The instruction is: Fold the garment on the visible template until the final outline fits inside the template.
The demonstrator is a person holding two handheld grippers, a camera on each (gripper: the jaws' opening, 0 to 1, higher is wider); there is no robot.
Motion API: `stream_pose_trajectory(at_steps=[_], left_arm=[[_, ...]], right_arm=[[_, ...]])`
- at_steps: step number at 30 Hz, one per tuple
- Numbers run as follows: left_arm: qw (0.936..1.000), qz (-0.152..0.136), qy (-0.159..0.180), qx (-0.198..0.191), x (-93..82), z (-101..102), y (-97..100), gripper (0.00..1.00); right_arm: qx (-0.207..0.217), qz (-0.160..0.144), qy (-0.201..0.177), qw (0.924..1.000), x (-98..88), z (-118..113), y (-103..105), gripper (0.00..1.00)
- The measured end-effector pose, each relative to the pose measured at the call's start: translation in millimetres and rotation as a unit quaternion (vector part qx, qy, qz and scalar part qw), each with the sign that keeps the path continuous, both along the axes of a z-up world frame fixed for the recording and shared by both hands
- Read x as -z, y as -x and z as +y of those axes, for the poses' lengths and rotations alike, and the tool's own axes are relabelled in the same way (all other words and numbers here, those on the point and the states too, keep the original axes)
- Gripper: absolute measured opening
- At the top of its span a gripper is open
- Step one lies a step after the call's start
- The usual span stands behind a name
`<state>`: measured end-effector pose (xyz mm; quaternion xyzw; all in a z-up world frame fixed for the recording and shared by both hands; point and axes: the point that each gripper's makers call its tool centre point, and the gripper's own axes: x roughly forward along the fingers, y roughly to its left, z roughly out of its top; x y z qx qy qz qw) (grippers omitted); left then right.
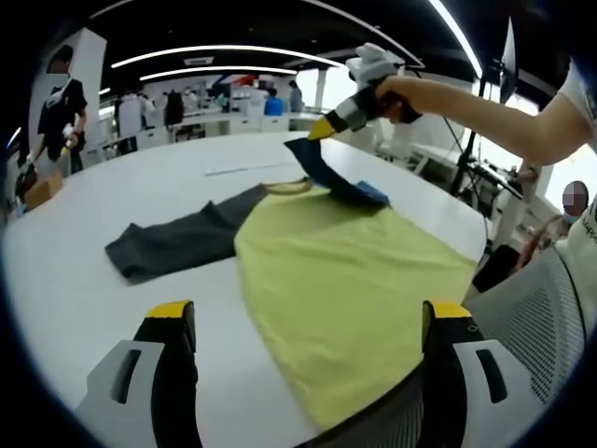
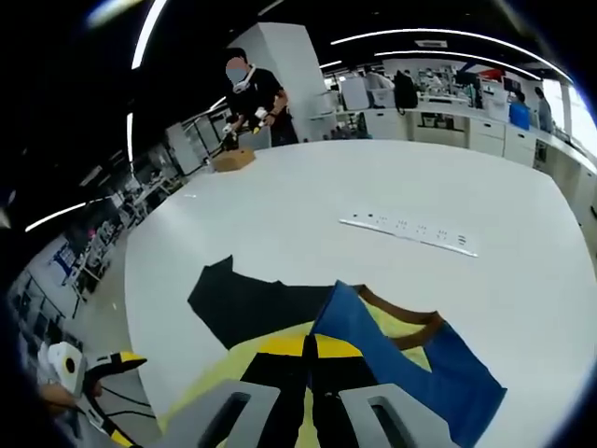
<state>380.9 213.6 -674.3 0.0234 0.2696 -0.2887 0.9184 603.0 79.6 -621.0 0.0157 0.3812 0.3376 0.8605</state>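
Left gripper view shows the left gripper [image 1: 303, 373] nearest, its yellow-tipped jaws standing wide apart with nothing between them, hovering over the near hem of the garment [image 1: 350, 280]. That garment lies spread on the round white table [image 1: 84, 280]: a yellow-green body of thin, matte knit, a dark grey sleeve [image 1: 177, 245] stretched flat to one side, and a blue sleeve [image 1: 326, 177] at the far side lifted off the surface. The right gripper [image 1: 322, 128], held in a person's hand, has that blue sleeve pinched and raised. Right gripper view has the right gripper [image 2: 311, 350] with jaws closed together on the blue cloth, which drapes in a soft sagging fold beside the brown-edged neckline [image 2: 401, 327]. The fabric looks light and limp, likely to slide easily on the smooth tabletop, so it is best taken at edges and corners: sleeve ends, shoulders, hem. No template outline can be made out under it. Farther off, a white strip [image 2: 410, 233] lies flat on the table.
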Motion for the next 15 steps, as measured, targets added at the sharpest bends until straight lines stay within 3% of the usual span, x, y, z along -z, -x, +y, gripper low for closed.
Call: stream_pose_trajectory(at_steps=[7,15], left_arm=[[1.0000,0.004,0.000,-0.001,3.4,-1,0.3,0.98],[1.0000,0.006,0.000,-0.003,5.3,0,0.8,0.98]], right_arm=[[-0.013,-0.002,-0.004,0.9999,0.3,15,4,0.00],[-0.053,-0.027,0.003,0.9982,3.5,37,14,0.00]])
